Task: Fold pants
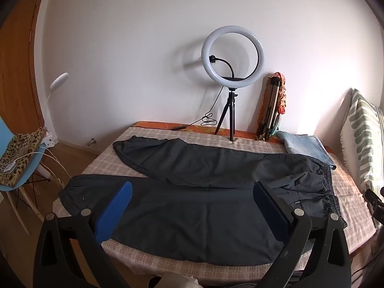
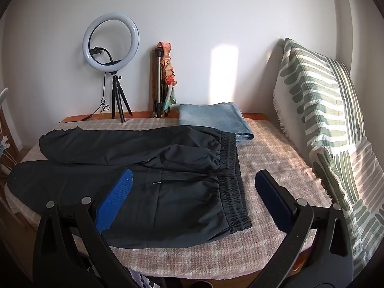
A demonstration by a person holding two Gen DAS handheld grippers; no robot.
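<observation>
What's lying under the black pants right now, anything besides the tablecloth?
Only the checked tablecloth shows around the black pants, spread flat on it. The folded jeans lie behind the waistband, their near edge touching or slightly tucked under. Anything beneath the pants is hidden.

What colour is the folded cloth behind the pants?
Light blue cloth, seen best in the right wrist view.

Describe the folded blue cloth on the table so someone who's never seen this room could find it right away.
Start at the ring light standing at the table's far edge by the wall. Look right, past the wrapped tripod, to the pale blue folded denim. It touches the waistband of the dark pants, the only light-coloured, folded garment there.
</observation>
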